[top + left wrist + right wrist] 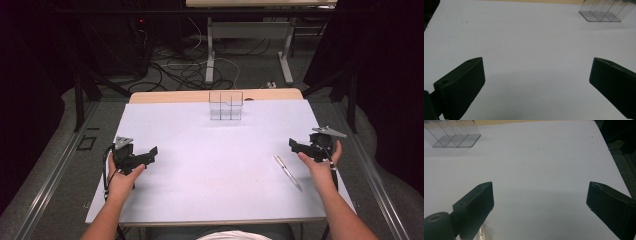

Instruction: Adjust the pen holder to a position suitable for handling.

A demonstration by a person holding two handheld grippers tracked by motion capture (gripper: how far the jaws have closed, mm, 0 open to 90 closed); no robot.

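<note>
where cables tangle on the floor (190, 70), a white table (210, 165) stands.

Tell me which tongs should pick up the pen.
Right. The pen lies on the white table just beside the right tongs, which are open and empty; the left tongs sit across the table.

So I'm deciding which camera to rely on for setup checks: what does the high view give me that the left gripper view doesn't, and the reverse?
High view alone: the silver pen lying on the white table near the right gripper, both of the person's hands, the left gripper from outside, and the floor cables beyond the table.

Left gripper view alone: a close look along that gripper's two black fingers, spread wide with nothing between them.

Shared: the white table surface and the clear divided holder near its far edge, sitting at the upper right of the left gripper view.
</note>
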